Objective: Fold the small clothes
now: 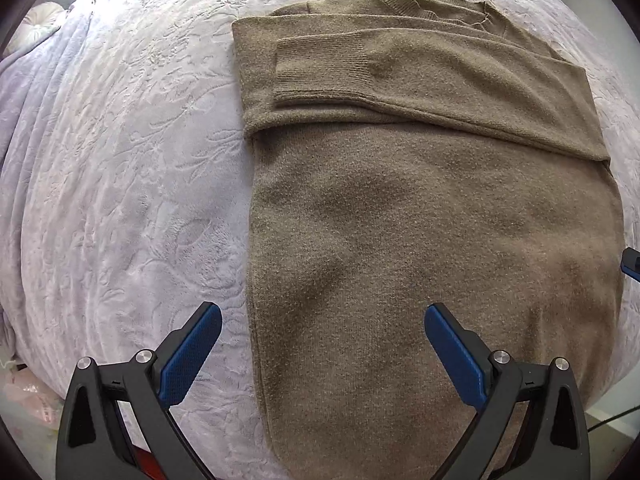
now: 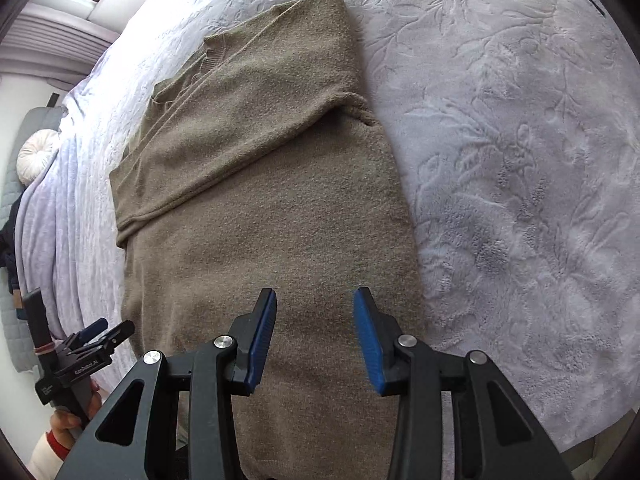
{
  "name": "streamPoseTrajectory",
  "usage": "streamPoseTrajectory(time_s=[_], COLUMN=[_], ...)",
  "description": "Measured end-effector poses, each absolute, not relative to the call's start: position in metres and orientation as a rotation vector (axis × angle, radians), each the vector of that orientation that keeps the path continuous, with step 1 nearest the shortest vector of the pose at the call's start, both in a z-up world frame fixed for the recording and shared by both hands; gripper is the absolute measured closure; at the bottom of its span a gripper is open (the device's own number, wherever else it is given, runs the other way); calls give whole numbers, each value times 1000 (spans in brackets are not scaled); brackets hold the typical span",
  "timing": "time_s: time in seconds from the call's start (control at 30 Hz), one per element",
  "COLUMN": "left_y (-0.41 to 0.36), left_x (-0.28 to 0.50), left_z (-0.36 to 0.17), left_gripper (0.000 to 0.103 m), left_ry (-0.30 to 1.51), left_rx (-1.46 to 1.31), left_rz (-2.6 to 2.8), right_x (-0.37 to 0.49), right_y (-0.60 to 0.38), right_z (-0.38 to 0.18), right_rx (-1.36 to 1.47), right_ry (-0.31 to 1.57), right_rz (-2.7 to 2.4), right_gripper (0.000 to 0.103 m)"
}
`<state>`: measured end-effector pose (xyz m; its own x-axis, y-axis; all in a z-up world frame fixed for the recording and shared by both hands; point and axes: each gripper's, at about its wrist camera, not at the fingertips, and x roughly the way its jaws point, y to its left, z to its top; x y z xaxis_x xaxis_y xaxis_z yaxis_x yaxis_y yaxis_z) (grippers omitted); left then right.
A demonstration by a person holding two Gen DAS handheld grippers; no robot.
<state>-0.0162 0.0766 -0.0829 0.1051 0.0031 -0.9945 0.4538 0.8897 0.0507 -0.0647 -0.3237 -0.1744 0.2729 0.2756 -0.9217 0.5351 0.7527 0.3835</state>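
Bed, pale embossed blanket (image 1: 120, 160) | brown sweater (image 1: 420, 220) centre-right of left view, sleeves folded across top | left gripper (image 1: 323, 322) wide, empty | right gripper (image 2: 315, 300) partly open, empty | next, likely: pinch both hem corners evenly, carry up to collar.

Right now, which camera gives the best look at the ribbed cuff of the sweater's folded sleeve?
The left wrist view. There the ribbed cuff lies in plain sight across the sweater, its ribbing clear. In the right wrist view the sweater shows the folded sleeves only as bands; the cuff cannot be made out.
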Motion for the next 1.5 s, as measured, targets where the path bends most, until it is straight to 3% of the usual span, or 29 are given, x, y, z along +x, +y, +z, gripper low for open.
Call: streamPoseTrajectory(time_s=[0.53, 0.63, 0.8, 0.83, 0.87, 1.03, 1.1, 1.13, 1.17, 1.4, 1.5], left_y=[84, 81, 62, 60, 54, 53, 47, 49, 51, 72, 82], left_x=[84, 119, 151, 164, 170, 166, 163, 163, 163, 154, 133], left_z=[-70, -67, -78, -86, -90, -95, -92, -91, -90, -87, -86], left_gripper=[1, 1, 3, 14, 32, 66, 70, 73, 73, 73, 72], left_ry=[1385, 1364, 1383, 1397, 1424, 1436, 1420, 1416, 1413, 1401, 1389], left_rx=[250, 158, 157, 167, 174, 222, 216, 220, 221, 194, 198], left_rz=[-373, -427, -516, -517, -517, -529, -511, -501, -496, -469, -434], right_x=[-13, 13, 48, 53, 57, 71, 74, 76, 78, 80, 71], right_y=[-387, -404, -419, -419, -419, -422, -425, -425, -424, -422, -429], right_z=[-170, -176, -190, -194, -197, -214, -217, -216, -212, -209, -214], right_rx=[726, 729, 720, 726, 729, 763, 807, 829, 831, 692, 769], right_ry=[1252, 1245, 1242, 1242, 1244, 1247, 1240, 1228, 1218, 1249, 1224], right_rz=[-220, -204, -168, -153, -142, -111, -106, -85, -58, -82, -117], right_gripper=[59, 46, 46, 46, 46, 46, 48, 70, 85, 84, 69])
